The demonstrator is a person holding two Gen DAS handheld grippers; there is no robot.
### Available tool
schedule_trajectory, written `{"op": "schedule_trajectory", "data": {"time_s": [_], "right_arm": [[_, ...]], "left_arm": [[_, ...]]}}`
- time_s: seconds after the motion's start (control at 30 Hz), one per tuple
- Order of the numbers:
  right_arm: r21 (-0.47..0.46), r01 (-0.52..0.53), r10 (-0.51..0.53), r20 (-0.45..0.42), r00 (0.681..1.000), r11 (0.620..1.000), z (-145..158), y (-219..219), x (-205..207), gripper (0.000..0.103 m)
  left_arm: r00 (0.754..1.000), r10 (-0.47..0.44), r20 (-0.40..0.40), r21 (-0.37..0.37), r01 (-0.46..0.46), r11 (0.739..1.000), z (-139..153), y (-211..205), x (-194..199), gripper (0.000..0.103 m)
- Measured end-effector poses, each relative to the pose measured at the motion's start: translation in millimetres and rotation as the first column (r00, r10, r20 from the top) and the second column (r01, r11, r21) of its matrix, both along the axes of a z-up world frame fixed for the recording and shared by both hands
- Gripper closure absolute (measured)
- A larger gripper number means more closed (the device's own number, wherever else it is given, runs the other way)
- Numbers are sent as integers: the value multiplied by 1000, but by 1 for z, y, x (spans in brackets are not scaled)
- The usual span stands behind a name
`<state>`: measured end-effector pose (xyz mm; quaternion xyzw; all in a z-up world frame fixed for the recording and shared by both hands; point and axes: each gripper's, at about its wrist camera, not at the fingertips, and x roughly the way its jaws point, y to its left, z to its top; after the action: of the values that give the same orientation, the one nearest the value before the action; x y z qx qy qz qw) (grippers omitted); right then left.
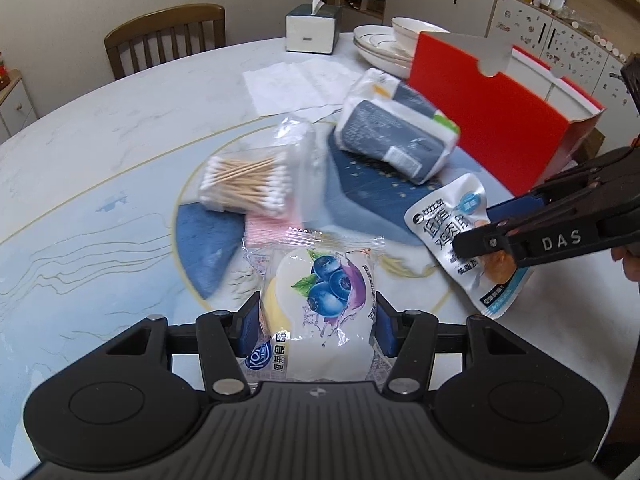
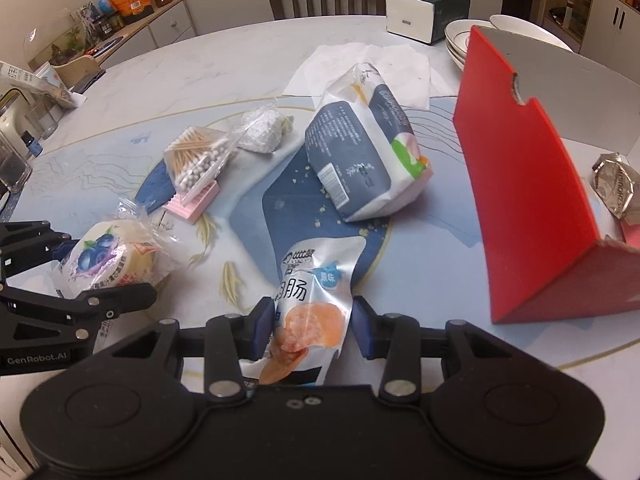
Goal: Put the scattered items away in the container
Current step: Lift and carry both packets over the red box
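While the left gripper (image 1: 316, 330) jaws clamp a blueberry pastry (image 1: 320, 304), right gripper (image 2: 314, 328) jaws grip, seemingly, a sausage packet (image 2: 312, 300).

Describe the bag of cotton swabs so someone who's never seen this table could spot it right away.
Start at the red box on the round table, then look across the table's blue centre pattern, past the dark grey tissue pack. The cotton swab bag is the clear one showing wooden sticks with white tips, resting on a ridged pink block.
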<state>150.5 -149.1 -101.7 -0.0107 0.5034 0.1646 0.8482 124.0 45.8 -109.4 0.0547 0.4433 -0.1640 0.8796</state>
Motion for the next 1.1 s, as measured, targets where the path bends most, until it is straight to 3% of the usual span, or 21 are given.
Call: {"op": "schedule_trajectory", "data": {"time_s": [0.53, 1.1], "right_arm": [[69, -15, 12, 42, 999, 998, 41, -42, -22, 63], [113, 33, -49, 145, 988, 993, 92, -113, -9, 63]], "left_arm": [[1000, 3, 1, -57, -3, 998, 29, -42, -11, 49], [996, -31, 88, -72, 38, 997, 74, -98, 0, 49]]}}
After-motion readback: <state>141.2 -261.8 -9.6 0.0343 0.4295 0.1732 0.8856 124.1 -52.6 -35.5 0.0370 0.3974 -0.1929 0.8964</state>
